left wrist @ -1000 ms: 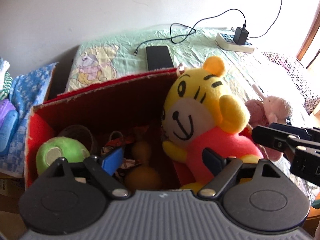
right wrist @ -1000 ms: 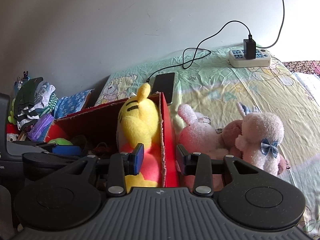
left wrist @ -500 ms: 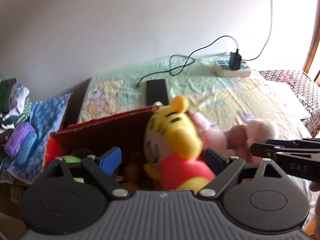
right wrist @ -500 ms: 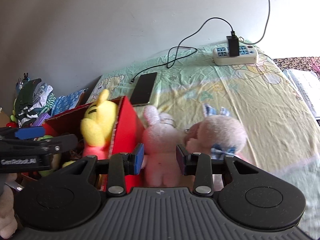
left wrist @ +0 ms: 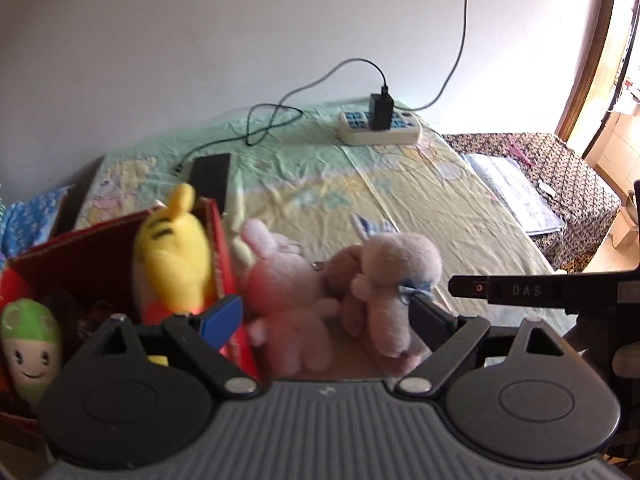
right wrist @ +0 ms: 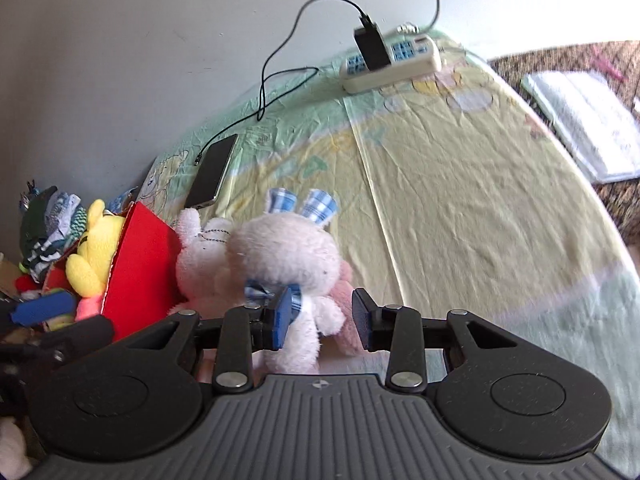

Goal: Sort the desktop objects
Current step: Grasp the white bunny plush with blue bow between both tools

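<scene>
A red cardboard box (left wrist: 218,240) holds a yellow tiger plush (left wrist: 172,256) and a green plush (left wrist: 28,340). Beside it on the bed sheet lie a pink rabbit plush (left wrist: 284,292) and a pale rabbit with plaid ears (right wrist: 288,260). My left gripper (left wrist: 326,316) is open, with both rabbits just ahead of its fingers. My right gripper (right wrist: 322,318) is open too, and the pale rabbit's lower body sits between its pads without being squeezed. The right gripper's arm (left wrist: 520,290) shows at the right of the left wrist view. The box (right wrist: 140,272) and the tiger (right wrist: 96,252) lie to the left.
A black phone (right wrist: 210,172) on a cable lies behind the toys. A white power strip (right wrist: 392,60) with a black charger sits at the bed's far edge. Papers (right wrist: 588,120) rest on a patterned cover at right. Clothes (right wrist: 44,220) are piled left of the box.
Both grippers swung right, from the box and tiger to the rabbits on the sheet. The right gripper closed in around the pale rabbit. Both stayed open.
</scene>
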Demonstrator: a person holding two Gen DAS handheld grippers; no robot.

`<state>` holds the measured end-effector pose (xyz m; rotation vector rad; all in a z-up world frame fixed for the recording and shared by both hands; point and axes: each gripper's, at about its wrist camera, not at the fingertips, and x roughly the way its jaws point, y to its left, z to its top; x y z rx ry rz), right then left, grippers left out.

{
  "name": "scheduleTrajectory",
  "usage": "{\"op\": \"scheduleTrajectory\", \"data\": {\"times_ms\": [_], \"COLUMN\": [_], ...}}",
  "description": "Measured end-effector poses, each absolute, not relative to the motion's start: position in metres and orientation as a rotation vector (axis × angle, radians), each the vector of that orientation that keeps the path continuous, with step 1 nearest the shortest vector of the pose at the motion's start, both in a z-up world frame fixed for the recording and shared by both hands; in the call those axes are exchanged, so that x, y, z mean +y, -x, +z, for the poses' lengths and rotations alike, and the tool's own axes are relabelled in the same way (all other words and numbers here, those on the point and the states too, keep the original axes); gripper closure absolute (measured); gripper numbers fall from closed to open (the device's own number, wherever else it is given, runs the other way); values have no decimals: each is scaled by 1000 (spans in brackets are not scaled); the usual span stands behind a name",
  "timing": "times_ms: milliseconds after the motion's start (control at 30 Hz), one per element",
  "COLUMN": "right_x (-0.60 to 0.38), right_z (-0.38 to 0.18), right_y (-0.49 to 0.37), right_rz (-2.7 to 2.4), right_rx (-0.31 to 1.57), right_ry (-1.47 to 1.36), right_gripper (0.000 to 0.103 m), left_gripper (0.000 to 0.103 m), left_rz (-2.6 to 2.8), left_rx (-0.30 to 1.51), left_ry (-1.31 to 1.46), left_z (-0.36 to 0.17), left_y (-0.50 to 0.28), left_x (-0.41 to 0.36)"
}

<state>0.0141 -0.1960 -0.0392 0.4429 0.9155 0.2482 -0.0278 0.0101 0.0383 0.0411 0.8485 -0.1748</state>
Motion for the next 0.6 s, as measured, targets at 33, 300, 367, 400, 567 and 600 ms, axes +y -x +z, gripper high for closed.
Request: {"op": "scheduleTrajectory", "data": {"times_ms": [33,300,367,400,567,600], "right_x": [-200,-220,-223,-224,-221,-219], "right_z": [-42,-61,-64,-66,-68,-68], "right_y": [-16,-36,-42,-44,-58,-61], "right_rz": [260,376,403,416,477,488], "right_rx": [920,946,953,957,970,972], "right_ry": [-467,-653,-690,-702,-713,-708], "right_gripper": [66,62,62,61,55,54], "left_gripper": [13,13,13,13,13,13], "left_rz": [-179,-195,-205,-213,-246,-247], "left_rx": [858,890,910,917,947,954], "left_ry": [-35,-47,-33,-27,4,14], "left_z": [34,4,-3,-6,-18,-20], "left_y": [25,-1,-6,-8,-20,-23], "left_x": [4,-29,-33,-35,-42,-42]}}
